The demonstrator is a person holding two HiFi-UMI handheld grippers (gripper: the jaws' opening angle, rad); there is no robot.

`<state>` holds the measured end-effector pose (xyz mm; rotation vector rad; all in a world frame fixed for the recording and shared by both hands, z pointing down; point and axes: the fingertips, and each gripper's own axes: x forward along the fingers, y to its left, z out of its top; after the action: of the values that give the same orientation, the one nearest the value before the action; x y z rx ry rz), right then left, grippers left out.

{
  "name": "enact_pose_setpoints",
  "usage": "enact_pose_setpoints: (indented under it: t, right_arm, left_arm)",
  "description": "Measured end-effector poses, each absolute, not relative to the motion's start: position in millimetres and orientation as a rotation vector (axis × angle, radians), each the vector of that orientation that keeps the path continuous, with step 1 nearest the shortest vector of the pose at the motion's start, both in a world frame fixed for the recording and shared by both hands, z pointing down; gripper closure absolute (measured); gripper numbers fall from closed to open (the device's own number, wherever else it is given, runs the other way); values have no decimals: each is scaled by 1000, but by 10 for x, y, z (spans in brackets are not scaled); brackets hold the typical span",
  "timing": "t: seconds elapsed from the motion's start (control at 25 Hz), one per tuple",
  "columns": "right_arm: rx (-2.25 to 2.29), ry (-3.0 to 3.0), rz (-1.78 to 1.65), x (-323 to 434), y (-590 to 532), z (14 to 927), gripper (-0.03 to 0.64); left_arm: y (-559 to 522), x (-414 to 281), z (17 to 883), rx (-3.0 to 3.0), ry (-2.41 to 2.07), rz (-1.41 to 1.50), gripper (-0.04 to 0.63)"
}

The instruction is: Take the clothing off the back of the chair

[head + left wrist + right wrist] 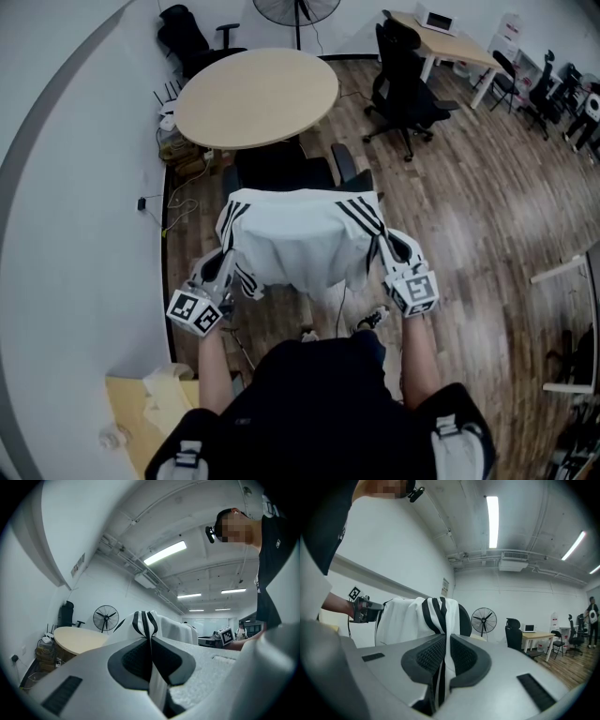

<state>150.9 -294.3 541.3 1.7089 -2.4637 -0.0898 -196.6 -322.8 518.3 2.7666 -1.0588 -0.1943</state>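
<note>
Gripping from both sides, the two grippers have hold of a white top (pixel 305 239) with black stripes that lies draped over the back of a black chair (pixel 281 169). The left gripper (pixel 223 265) is at the left corner of the chair back, its jaws closed tight on a fold of striped cloth — its own view shows the fabric pinched between the dark pads and running down out of them. The right gripper (pixel 389 248) is at the right corner, jaws likewise clamped on a striped fold, with a white-and-black strip hanging below the pads. Both point level toward the chair, and their marker cubes sit at the near ends, by the person's hands.

The top covers the chair back from corner to corner; its hem hangs down the near face, and the stripes run over each shoulder. In the right gripper view a curve of black chair back shows past the far edge of the cloth.

The chair faces a round table (pixel 258 94), with its seat just at the table's near edge. Beyond stand a fan (pixel 295 9), a second black office chair (pixel 403 89) and a desk (pixel 450 42), all on a wooden floor (pixel 469 206).
</note>
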Motion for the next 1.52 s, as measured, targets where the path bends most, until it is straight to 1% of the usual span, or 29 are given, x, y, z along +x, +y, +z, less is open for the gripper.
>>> enact_pose_setpoints:
  t: [0.44, 0.8, 1.2, 1.52]
  right_arm:
    - [1712, -2446, -108, 1605, -2849, 5320, 597]
    - [1657, -2480, -128, 1628, -2835, 5318, 597]
    - [1602, -2555, -135, 1781, -2802, 5177, 597]
    - [1548, -2590, -102, 1826, -2782, 5205, 598]
  left_arm:
    - [-3117, -1981, 5155, 2730, -1106, -230, 583]
    - [-3059, -2144, 5112, 2654, -1293, -272, 584]
    - [-2911, -2011, 4979, 2614, -1401, -251, 584]
    - [-2751, -2106, 4921, 2573, -1489, -229, 584]
